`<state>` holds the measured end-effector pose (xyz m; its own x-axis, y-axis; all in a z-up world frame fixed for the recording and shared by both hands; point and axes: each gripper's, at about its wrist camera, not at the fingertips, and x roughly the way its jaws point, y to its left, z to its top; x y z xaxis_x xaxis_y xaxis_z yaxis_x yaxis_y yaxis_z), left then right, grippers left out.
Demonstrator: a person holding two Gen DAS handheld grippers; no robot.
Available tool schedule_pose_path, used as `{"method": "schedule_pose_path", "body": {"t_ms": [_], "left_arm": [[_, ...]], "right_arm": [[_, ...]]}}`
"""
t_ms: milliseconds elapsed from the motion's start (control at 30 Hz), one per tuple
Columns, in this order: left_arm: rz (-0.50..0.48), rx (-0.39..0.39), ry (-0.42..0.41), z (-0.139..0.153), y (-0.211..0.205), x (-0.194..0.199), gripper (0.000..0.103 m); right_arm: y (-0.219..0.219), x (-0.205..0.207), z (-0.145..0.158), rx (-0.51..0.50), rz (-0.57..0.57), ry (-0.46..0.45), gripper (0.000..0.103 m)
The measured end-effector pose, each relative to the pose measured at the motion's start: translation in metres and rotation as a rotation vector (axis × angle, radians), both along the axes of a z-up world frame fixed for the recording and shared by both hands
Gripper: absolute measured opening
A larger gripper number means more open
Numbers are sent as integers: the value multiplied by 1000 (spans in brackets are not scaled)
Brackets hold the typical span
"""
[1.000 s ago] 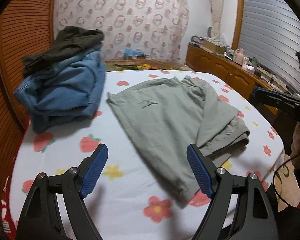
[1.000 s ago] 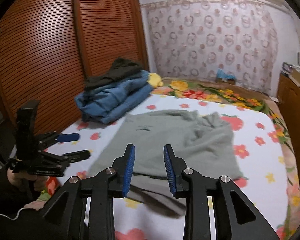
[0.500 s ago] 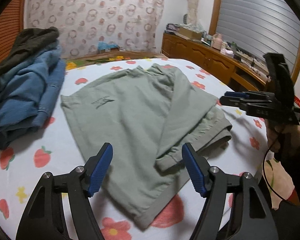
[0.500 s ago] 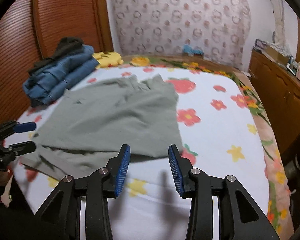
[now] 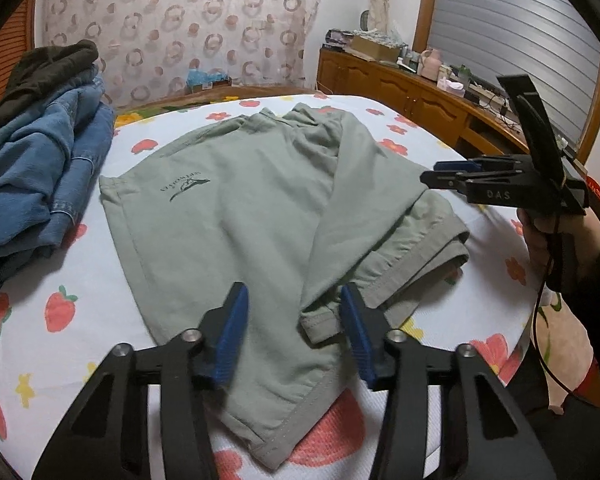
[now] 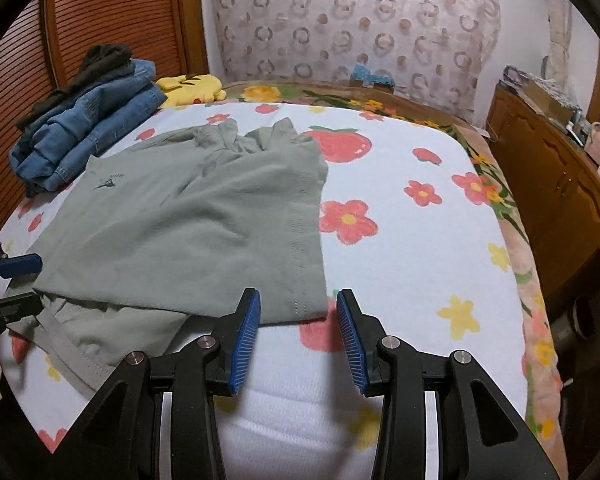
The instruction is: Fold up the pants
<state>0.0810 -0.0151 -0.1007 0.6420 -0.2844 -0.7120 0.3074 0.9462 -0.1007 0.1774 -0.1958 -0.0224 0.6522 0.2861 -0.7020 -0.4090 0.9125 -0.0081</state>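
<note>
Grey-green pants [image 5: 236, 216] lie on the flowered bed sheet [image 5: 60, 280], one leg folded over the other; they also show in the right wrist view [image 6: 188, 232]. My left gripper [image 5: 294, 328] is open, its blue pads on either side of the near hem end of the pants, with nothing held. My right gripper [image 6: 298, 332] is open and empty, just in front of the corner of the top leg's hem. It shows in the left wrist view [image 5: 452, 174] above the pants' right edge. The left gripper's fingers [image 6: 18, 266] show at the pants' left edge.
A pile of blue denim and dark clothes [image 5: 32, 140] sits at the bed's left side by a wooden louvred wardrobe [image 6: 100, 20]. A yellow plush toy [image 6: 192, 86] lies behind the pile. A wooden dresser [image 5: 412, 96] with clutter stands right of the bed.
Both grippers have moved in closer to the pants. The left gripper's jaws have narrowed around the near hem. The right gripper has swung to the leg hem corner and its jaws have widened.
</note>
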Motion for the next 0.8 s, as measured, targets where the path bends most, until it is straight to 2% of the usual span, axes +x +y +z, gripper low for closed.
{"method": "schedule_pose_path", "body": {"t_ms": [67, 133, 167, 233, 300, 467, 800], "left_arm": [[-12, -1, 1, -1, -2, -1, 38], [-23, 1, 3, -1, -4, -2, 34], [-29, -1, 4, -1, -6, -2, 30], [-38, -5, 4, -1, -7, -3, 23], [-53, -16, -2, 1, -9, -5, 15], [-73, -42, -11, 8, -8, -9, 5], [-96, -95, -85, 44, -3, -31, 3]], "right_arm": [[1, 0, -1, -9, 3, -2, 41], [1, 1, -3, -12, 13, 1, 31], [1, 0, -3, -12, 16, 0, 30], [-1, -1, -4, -1, 34, 3, 16], [0, -2, -4, -7, 51, 3, 8], [-3, -3, 0, -8, 55, -17, 6], [-1, -15, 38, 36, 70, -141, 6]]}}
